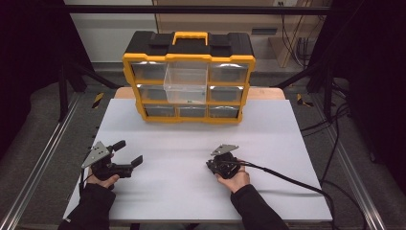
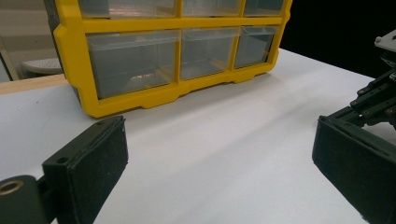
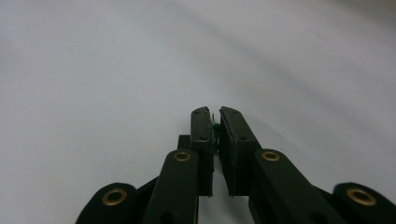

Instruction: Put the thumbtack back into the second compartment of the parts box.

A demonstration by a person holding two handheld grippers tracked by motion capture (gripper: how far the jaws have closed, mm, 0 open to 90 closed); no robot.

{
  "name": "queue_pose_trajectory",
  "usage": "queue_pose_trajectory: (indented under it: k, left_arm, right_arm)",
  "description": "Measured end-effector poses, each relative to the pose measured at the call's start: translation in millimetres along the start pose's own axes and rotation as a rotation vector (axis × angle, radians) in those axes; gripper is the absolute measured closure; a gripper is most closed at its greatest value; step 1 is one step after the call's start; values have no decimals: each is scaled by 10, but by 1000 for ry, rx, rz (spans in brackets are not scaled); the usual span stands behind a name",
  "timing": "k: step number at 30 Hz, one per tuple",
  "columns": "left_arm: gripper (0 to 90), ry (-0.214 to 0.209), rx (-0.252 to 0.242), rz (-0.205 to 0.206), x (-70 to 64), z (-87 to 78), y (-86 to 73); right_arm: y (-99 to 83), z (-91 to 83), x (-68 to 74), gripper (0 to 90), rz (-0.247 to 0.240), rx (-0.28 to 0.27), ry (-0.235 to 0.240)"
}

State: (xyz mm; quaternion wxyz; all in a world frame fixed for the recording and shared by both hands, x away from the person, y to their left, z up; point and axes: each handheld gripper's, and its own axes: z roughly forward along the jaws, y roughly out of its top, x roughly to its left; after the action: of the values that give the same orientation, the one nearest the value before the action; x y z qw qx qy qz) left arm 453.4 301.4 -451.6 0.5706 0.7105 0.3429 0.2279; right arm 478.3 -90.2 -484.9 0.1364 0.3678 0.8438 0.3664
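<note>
A yellow and black drawer organiser (image 1: pixel 189 51) stands at the far end of the white table (image 1: pixel 191 196). Its clear top-middle drawer (image 1: pixel 186 85) is pulled out. My left gripper (image 1: pixel 130 152) rests near the table's left side, open, with nothing between its jaws. From the left gripper view it (image 2: pixel 219 135) faces the organiser's bottom drawers (image 2: pixel 130 60). My right gripper (image 1: pixel 215 165) sits low at centre right, its nose towards the tabletop. Its jaws (image 3: pixel 215 114) are shut on a tiny green item (image 3: pixel 216 128) with a thin metal lead.
A black cable (image 1: pixel 287 176) trails from the right gripper across the table to the right edge. Metal rails (image 1: pixel 43 158) and more cables (image 1: pixel 335 124) run along the floor on both sides. The right gripper's linkage (image 2: pixel 376 91) shows in the left gripper view.
</note>
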Motion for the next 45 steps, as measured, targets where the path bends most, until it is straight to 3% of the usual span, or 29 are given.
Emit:
queue_pose_trajectory:
  k: [5,13,31,45]
  left_arm:
    - [30,0,-2,0,-1,-2,1]
    - [30,0,-4,-1,-4,0,2]
    - [30,-4,0,0,-7,10,-2]
    - [30,-4,0,1,-8,10,-2]
  right_arm:
    - [13,-5,-27,850,18,9,18]
    - [72,-107,-48,851,22,-28,27]
    - [414,-783,-264,851,67,-243,52]
    - [705,-1174,-346,851,49,-332,41]
